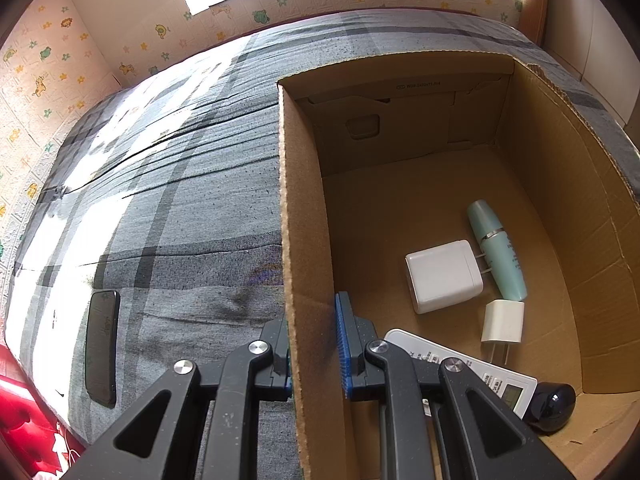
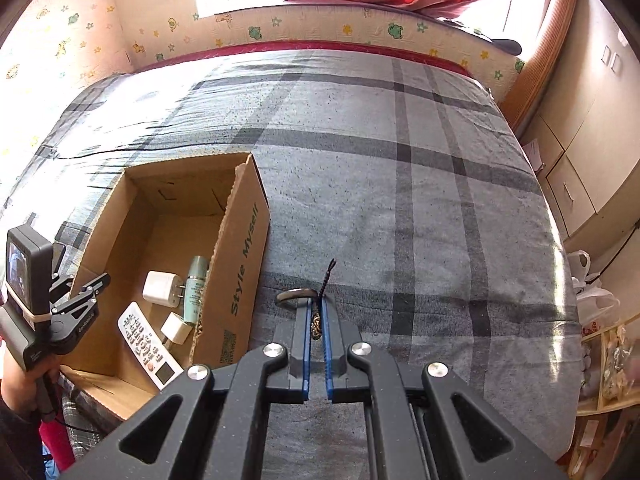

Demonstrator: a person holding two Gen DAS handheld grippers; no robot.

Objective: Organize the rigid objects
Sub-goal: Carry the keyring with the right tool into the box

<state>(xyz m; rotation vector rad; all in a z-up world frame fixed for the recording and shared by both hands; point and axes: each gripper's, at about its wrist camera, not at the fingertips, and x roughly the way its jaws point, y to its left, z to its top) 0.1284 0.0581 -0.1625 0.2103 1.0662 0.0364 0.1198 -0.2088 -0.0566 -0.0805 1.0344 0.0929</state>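
Right wrist view: our right gripper (image 2: 317,322) pinches a keyring charm (image 2: 316,326) on the bed (image 2: 400,200).
Our left gripper (image 1: 314,344) clamps the cardboard box (image 1: 298,240) wall; next we carry the charm over into it.

Keychain charm (image 2: 315,326) half-hidden between jaws — remote (image 1: 460,364) partly covered

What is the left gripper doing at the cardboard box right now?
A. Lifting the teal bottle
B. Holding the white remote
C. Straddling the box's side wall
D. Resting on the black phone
C: in the left wrist view, the left gripper has one finger outside and one inside the cardboard box wall, jaws astride it.
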